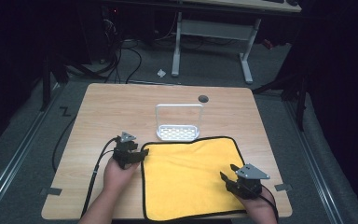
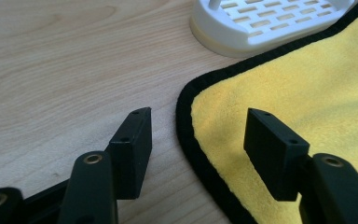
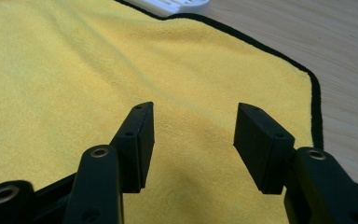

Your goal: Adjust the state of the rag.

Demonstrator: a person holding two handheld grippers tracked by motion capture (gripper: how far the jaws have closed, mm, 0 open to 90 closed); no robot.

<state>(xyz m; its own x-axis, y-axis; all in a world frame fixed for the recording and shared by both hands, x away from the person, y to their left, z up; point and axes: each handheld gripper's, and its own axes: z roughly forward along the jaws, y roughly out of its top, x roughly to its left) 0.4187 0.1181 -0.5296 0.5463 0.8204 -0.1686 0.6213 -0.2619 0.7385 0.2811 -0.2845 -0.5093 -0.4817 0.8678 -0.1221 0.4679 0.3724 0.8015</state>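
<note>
L gripper (image 1: 139, 155) sits at the yellow cloth's (image 1: 189, 179) left edge, up near its far-left corner; jaws stand wide w/ nothing between them. In the left gripper view one jaw hangs over bare wood, the other over the yellow pile, so the gap straddles the black hem; can't tell if either jaw tip touches the fabric. R gripper (image 1: 227, 178) is over the cloth's near-right part, jaws also spread wide, gripping nothing; in the right gripper view both jaws sit above plain yellow, w/ the cloth's right hem running past the outer jaw. The person's hands come in from the cloth's near side, a black cable trailing from each gripper. Cloth itself: bright yellow, soft short pile like microfibre, bound all round w/ a narrow black hem, corners rounded. It lies spread flat, roughly rectangular, a few shallow ripples in the surface, no folds. Its near edge reaches the table's (image 1: 102, 107) near edge. Just beyond the cloth's far edge stands a white rack (image 1: 178, 126): slotted base plus an upright loop frame; the base meets or slightly overlaps the hem, can't say which. Further beyond the cloth, past the rack, a small dark round hole (image 1: 203, 98) sits in the tabletop.
</note>
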